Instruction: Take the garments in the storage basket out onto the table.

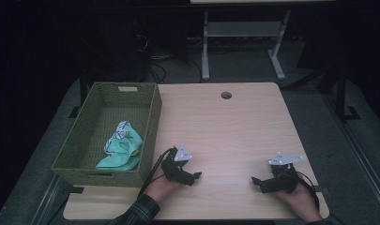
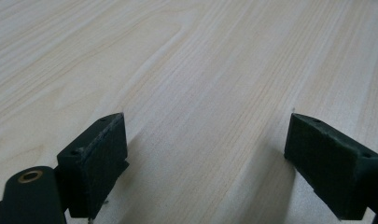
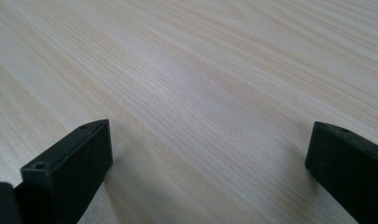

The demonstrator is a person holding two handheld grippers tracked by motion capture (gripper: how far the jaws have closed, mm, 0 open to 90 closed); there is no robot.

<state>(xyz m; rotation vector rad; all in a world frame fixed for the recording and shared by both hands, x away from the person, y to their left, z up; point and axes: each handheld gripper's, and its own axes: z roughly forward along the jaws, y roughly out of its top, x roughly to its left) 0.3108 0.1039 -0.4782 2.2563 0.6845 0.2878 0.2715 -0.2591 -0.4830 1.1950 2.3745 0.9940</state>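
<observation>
Resting low over the bare wood, the left tongs sit with their jaws spread wide and nothing between them; in the left gripper view the two black pads stand well apart, and plain light grain runs through the gap. The right tongs are likewise spread and hold nothing (the right gripper view shows a broad stretch of wood between its pads). Each pair is carried in a hand that enters from the near edge: the left hand wears a checked sleeve, and the right hand lies close to the near right corner. A grey three-cornered plate tops each pair, and a dark cable trails back from each toward the person. The two pairs point toward each other across an open strip of table, well apart and touching nothing but, perhaps, the surface itself; contact cannot be told from these views.

Just to the left of the left tongs stands a woven green basket, its near right corner close beside that hand. Inside it, toward the side nearest the left tongs, lies a crumpled mint-green cloth with a white, dark-lined piece bunched on its far end. Beyond both tongs, near the far edge, is a round cable hole.
</observation>
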